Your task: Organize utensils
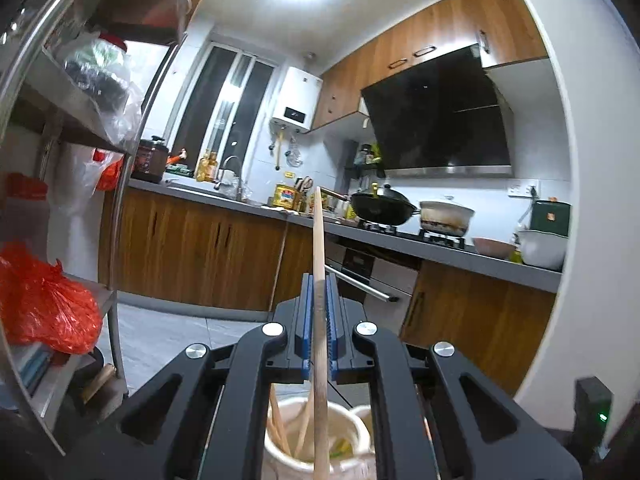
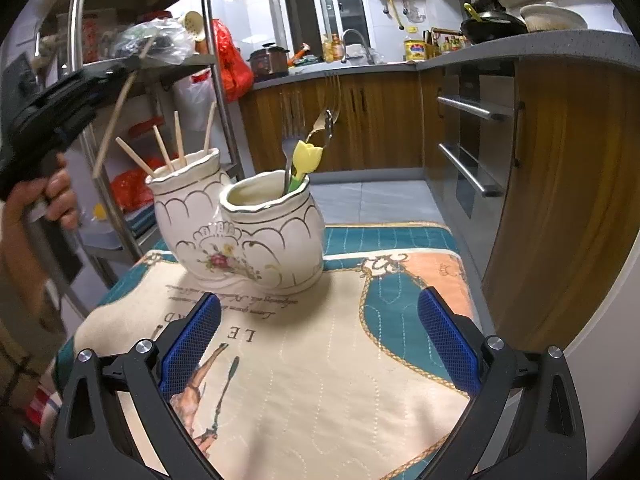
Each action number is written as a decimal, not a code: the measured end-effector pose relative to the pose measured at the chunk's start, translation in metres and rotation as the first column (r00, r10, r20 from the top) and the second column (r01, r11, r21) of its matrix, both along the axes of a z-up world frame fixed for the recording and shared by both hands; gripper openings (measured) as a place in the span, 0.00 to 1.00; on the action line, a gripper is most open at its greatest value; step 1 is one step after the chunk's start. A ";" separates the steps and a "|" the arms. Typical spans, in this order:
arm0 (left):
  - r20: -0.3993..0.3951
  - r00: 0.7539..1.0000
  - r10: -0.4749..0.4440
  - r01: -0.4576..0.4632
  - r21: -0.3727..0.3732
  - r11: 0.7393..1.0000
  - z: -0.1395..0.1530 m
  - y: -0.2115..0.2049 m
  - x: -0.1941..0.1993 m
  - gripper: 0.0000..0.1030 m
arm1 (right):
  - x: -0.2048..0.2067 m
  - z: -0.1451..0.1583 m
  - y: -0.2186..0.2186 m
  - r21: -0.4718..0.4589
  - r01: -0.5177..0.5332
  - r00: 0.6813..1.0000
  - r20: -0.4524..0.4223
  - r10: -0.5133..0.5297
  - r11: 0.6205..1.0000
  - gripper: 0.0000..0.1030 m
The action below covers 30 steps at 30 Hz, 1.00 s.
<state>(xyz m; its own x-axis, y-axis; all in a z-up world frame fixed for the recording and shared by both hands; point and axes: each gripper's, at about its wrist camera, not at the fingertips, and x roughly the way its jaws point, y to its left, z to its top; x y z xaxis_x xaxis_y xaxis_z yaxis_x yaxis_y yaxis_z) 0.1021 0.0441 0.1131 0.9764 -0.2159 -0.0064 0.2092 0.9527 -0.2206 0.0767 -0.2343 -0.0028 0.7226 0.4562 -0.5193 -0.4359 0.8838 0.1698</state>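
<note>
The left gripper [image 1: 319, 312] is clamping a thin wooden chopstick [image 1: 319, 240] above the white ceramic double-pot holder [image 2: 240, 232]. The right gripper [image 2: 316, 340] is hanging wide and empty. Held so narrowly, the stick risks pivoting and missing the pot.

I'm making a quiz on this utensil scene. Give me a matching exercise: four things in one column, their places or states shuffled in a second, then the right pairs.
Things:
1. left gripper
2. right gripper
3. yellow utensil
4. four chopsticks

States:
A. standing in the taller pot
B. open, empty, above the cloth
C. shut on a single chopstick
D. standing in the shorter pot

Pairs: 1-C, 2-B, 3-D, 4-A
</note>
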 end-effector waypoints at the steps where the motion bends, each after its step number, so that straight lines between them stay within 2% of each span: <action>1: -0.003 1.000 0.007 -0.007 -0.005 1.000 -0.003 0.000 0.006 0.06 | 0.001 -0.001 0.000 0.001 0.000 1.000 -0.003 0.000 1.000 0.95; 4: 0.002 1.000 0.030 -0.030 -0.021 0.999 -0.009 -0.001 0.018 0.06 | 0.003 -0.004 -0.001 0.005 -0.002 1.000 -0.009 0.002 1.000 0.95; 8: 0.022 0.998 0.063 -0.063 -0.002 0.998 -0.014 -0.006 0.031 0.06 | 0.005 -0.005 -0.002 0.022 -0.010 1.000 -0.019 0.011 1.000 0.95; 15: 0.010 0.999 0.053 -0.053 0.009 0.999 -0.028 -0.005 0.040 0.06 | 0.006 -0.005 0.001 0.024 -0.027 1.000 -0.015 0.028 0.999 0.95; 19: -0.025 0.999 0.029 -0.029 0.014 0.999 -0.034 0.001 0.036 0.06 | 0.005 -0.005 0.004 0.018 -0.028 0.999 -0.015 0.028 0.999 0.95; 23: -0.043 0.999 0.026 -0.023 0.068 0.997 -0.033 0.004 0.022 0.06 | 0.005 -0.005 0.009 0.005 -0.030 0.999 -0.013 0.030 1.000 0.95; 28: -0.072 0.997 0.005 0.001 0.077 0.997 -0.032 0.010 0.008 0.06 | 0.000 -0.004 0.016 -0.004 -0.037 0.999 -0.004 0.037 0.999 0.95; 30: -0.082 0.997 0.006 0.003 0.108 0.994 -0.032 0.008 -0.002 0.06 | -0.002 -0.002 0.017 -0.014 -0.038 0.999 0.004 0.038 0.999 0.95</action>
